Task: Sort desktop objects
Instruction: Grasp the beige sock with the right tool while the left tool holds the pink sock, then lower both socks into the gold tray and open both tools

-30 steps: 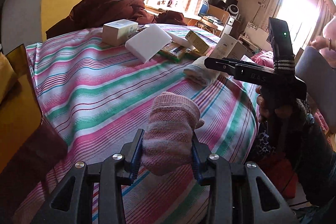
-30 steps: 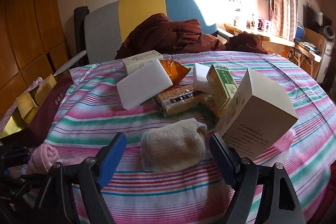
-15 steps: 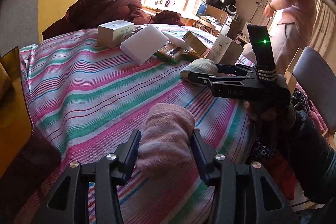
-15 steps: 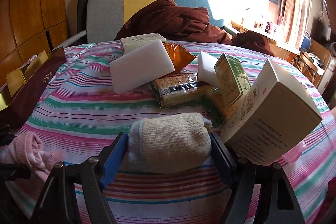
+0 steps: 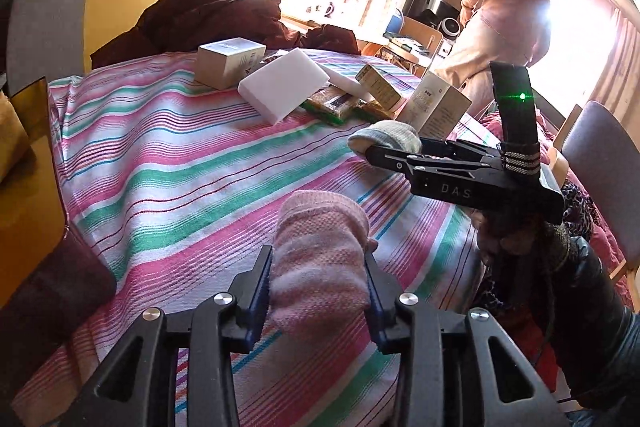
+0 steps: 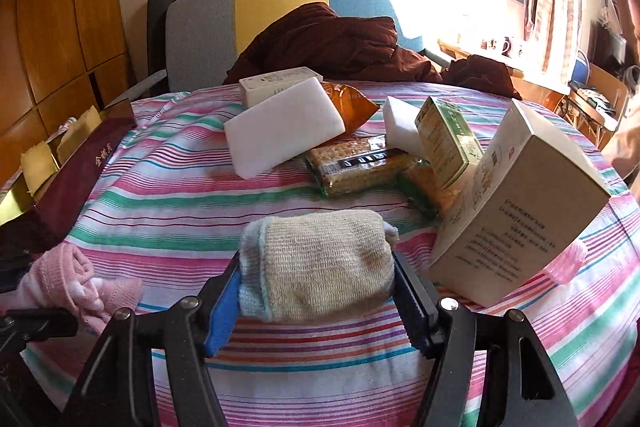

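Desktop objects lie on the striped cloth surface (image 6: 168,203), which fills the middle of both views in pink, green and white woven bands. Largest among them is the tilted beige cardboard box (image 6: 516,203) at centre right of my right view, its lower edge resting on something pink. Next comes the white foam block (image 6: 280,135), smooth and rectangular, leaning on an orange crinkled packet (image 6: 352,103). Below them sit the clear-wrapped cracker pack (image 6: 360,163) and a small upright green carton (image 6: 448,139).

At lower centre of the right view, my right hand-held gripper (image 6: 316,291) pinches the beige sock roll (image 6: 320,267), a coarse-knit bundle with a pale blue cuff, pressed between both blue-padded fingers. In my left view that tool reaches in level from the right edge, my hand (image 5: 508,239) wrapped round its grip below.

My left hand-held gripper (image 5: 318,287), at lower centre of the left view, squeezes the pink sock roll (image 5: 320,259), fuzzy and ribbed, held above the cloth near the surface's near edge.
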`<state>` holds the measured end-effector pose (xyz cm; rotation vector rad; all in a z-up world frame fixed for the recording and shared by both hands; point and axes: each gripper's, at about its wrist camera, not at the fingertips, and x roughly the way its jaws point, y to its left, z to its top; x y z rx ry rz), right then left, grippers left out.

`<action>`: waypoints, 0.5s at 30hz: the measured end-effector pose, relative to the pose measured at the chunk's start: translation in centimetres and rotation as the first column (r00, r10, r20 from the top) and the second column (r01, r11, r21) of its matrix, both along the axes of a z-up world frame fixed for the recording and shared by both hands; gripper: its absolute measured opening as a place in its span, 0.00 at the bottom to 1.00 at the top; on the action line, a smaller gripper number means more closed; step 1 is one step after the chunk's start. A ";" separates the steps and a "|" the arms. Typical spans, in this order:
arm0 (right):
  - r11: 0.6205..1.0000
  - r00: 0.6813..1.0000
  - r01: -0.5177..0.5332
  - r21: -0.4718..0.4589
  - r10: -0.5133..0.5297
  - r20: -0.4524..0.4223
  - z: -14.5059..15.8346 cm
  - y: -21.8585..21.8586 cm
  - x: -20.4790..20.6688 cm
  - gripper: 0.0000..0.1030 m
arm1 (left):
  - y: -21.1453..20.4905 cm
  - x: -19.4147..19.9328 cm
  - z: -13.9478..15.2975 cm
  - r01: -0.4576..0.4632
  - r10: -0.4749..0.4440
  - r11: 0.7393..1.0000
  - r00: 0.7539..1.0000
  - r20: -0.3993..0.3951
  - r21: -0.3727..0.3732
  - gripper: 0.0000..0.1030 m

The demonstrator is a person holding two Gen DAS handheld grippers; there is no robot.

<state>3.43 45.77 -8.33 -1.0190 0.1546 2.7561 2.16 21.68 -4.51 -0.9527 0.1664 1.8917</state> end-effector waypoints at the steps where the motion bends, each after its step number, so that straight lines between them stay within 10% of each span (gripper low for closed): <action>1: 1.000 1.000 -0.007 -0.007 0.007 -0.005 0.2 -0.3 0.0 0.67 | -0.3 0.0 0.4 -0.006 0.006 1.000 1.000 -0.004 0.009 0.39; 15: 0.970 0.966 -0.237 -0.052 0.229 -0.115 4.1 -9.0 -2.4 0.67 | -12.1 -2.3 5.8 -0.285 0.295 0.952 0.952 -0.078 0.111 0.39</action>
